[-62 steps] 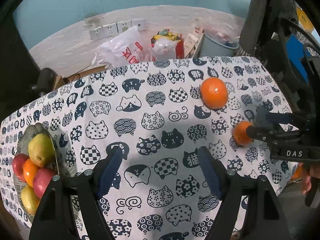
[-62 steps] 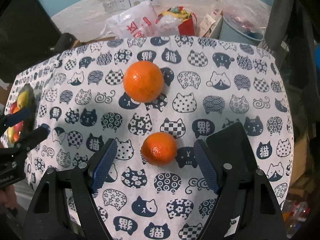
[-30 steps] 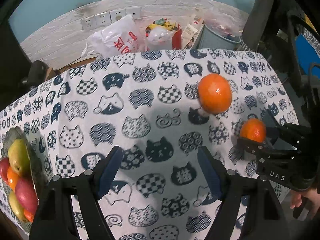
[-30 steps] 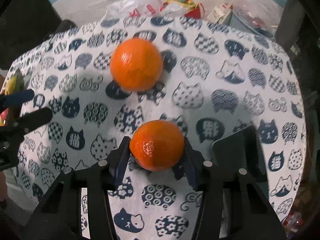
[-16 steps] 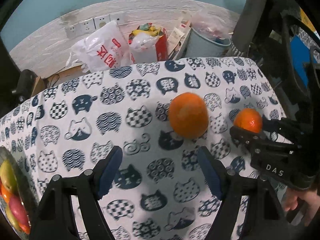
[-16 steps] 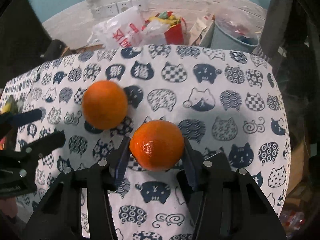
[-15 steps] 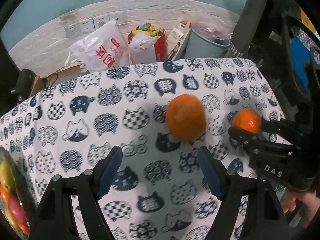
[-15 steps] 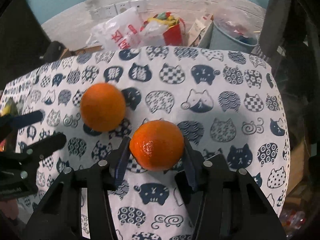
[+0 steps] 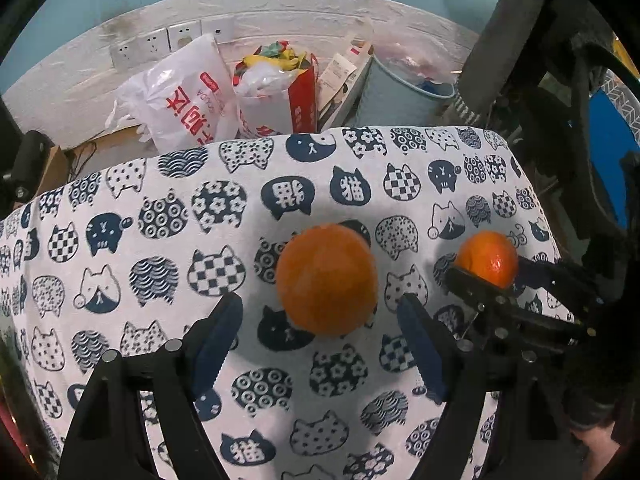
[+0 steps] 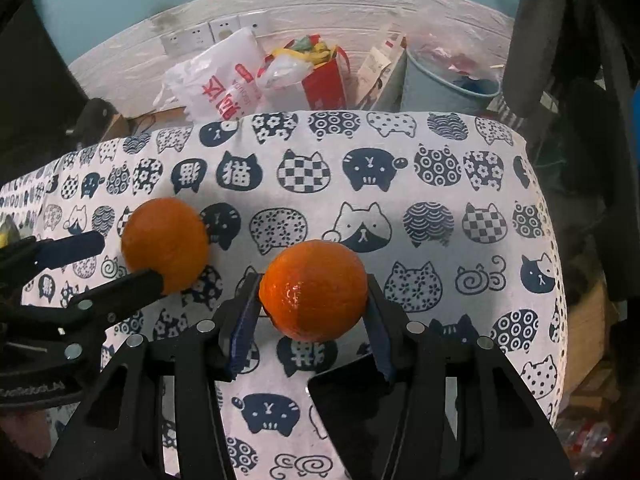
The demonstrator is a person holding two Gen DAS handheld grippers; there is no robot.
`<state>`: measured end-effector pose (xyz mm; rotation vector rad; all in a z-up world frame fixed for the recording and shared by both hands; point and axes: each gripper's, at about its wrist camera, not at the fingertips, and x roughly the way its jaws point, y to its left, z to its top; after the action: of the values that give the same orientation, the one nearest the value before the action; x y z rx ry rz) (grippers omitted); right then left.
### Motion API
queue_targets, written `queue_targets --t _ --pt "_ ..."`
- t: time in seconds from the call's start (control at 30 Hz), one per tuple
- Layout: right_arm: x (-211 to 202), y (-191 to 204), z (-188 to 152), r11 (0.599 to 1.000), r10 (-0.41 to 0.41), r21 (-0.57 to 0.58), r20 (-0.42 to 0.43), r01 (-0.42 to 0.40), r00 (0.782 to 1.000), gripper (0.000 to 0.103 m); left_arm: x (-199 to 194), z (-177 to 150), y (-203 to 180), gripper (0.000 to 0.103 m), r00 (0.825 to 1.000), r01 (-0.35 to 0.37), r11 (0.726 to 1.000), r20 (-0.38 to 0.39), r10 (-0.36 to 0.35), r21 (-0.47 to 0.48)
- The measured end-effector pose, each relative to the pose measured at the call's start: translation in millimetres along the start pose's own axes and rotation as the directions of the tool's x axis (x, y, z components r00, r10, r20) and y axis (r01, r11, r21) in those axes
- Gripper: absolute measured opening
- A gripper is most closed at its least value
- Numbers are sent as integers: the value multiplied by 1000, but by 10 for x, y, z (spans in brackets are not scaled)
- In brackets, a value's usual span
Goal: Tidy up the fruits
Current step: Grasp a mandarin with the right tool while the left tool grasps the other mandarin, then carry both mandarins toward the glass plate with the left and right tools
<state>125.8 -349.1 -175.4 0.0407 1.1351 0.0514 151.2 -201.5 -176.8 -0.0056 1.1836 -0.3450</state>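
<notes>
- Two oranges in play: right gripper [image 10: 314, 312] is clamped on the small orange [image 10: 314, 290], lifted near the tablecloth's [image 9: 160, 240] right edge.
- Left gripper [image 9: 320, 328] is spread wide around the big orange [image 9: 326, 278], not touching; I'd guess squeezing comes next.

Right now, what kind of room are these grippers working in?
Probably a lived-in room at home, not a lab. The table wears a cat-print tablecloth, and behind it, beneath a row of wall sockets, stand stuffed shopping bags and a full bin.
</notes>
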Motion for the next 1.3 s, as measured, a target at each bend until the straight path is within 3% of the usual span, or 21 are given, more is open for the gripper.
queue_targets --t 0.37,0.43,0.53,0.9,1.3 --pt "88 -147 -8 999 4 32 -15 -4 1000 49 203 74 -21 80 1000 28 999 -7 -28 -23" --pt "101 -177 -17 999 6 41 -19 -5 1000 49 241 83 -22 68 999 30 999 -13 -30 -21" --pt "123 -221 -23 999 5 50 -24 -4 1000 49 301 85 -9 61 999 31 999 -29 -32 -22" --pt "111 -240 -24 998 15 55 -19 -14 1000 49 250 9 -70 60 1000 17 999 -6 -17 51" --pt "-40 -112 53 1000 13 20 17 -14 1000 49 -134 -32 -110 60 997 -15 994 80 6 108"
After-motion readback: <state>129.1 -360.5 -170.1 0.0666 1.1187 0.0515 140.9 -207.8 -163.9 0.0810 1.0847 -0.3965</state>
